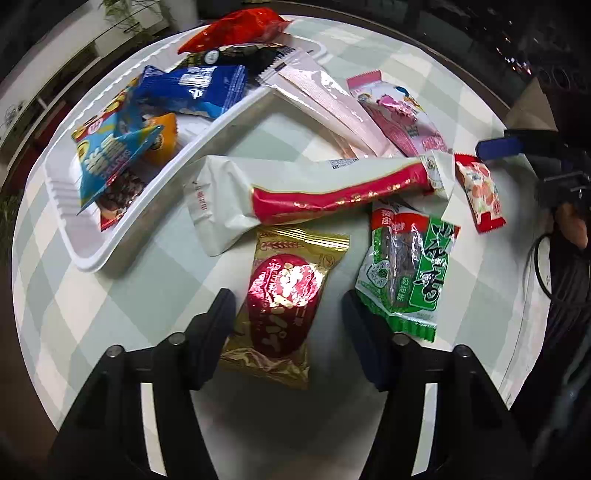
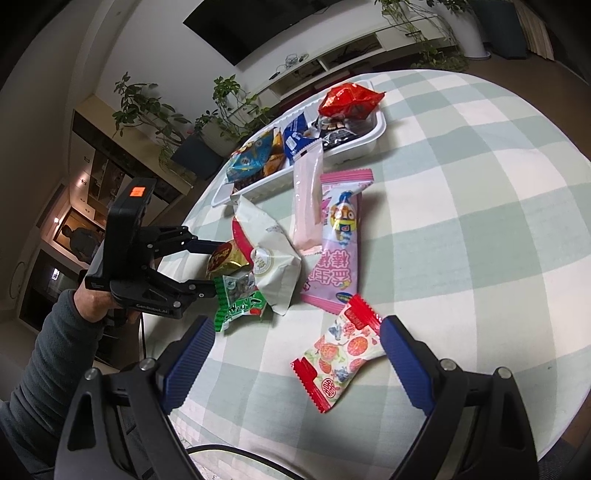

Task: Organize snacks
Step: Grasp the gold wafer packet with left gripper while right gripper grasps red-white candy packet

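Tabletop [image 2: 480,184] round, green-white check cloth. White tray [image 1: 155,206] at far side, several snack packs in it: red bag [image 1: 236,29], blue pack [image 1: 199,90]. Loose snacks on cloth near tray: long white-red pack [image 1: 295,192], pink strip pack [image 2: 341,236], pale pink sachet [image 2: 308,199], green pack [image 1: 410,266]. Left gripper [image 1: 288,314] fingers spread wide on either side of gold-red pack [image 1: 282,302], not clamped. Right gripper [image 2: 295,362] fingers wide apart around small red-edged fruit candy [image 2: 341,349], not squeezing it.
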The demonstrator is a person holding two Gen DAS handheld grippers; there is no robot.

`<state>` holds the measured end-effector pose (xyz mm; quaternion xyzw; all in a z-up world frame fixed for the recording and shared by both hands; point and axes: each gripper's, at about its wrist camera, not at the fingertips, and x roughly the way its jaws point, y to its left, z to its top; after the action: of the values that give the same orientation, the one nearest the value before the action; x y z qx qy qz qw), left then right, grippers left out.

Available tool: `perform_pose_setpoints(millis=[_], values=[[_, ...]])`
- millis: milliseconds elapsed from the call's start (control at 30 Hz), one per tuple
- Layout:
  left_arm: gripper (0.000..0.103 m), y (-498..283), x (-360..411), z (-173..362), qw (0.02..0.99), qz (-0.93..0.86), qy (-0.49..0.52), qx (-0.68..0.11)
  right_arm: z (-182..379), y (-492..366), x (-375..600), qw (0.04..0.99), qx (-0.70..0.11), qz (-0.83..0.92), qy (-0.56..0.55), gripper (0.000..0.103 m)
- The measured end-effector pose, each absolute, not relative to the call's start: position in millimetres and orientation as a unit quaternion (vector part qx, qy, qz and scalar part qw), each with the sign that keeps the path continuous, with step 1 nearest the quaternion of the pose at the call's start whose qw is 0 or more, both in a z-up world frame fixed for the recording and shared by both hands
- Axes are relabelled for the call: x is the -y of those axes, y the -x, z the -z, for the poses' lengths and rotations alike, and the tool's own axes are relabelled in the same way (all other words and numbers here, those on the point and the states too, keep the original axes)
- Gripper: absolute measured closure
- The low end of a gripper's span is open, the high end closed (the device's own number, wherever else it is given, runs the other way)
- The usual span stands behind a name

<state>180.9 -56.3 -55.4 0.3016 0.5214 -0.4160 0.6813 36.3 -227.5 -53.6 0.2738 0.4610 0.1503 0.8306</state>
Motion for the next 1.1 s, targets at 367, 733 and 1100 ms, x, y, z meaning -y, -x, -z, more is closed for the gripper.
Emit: perform_pose_setpoints(millis=[367,733,1100], values=[[0.073,-146,25,49,0.718,0.393,-0.231,-0.526,51,-23,224,0.845,-0.461,-0.103,-0.252,0.012],[0.073,-108,-27,43,0.768,0.362,-0.097,-0.519,62,-28,194,0.843,-0.508,-0.052,-0.170,0.026],[0.073,-72,-58,25,0.801,0.350,-0.013,-0.486,67,-40,165,0.851,-0.523,-0.010,-0.040,0.040]])
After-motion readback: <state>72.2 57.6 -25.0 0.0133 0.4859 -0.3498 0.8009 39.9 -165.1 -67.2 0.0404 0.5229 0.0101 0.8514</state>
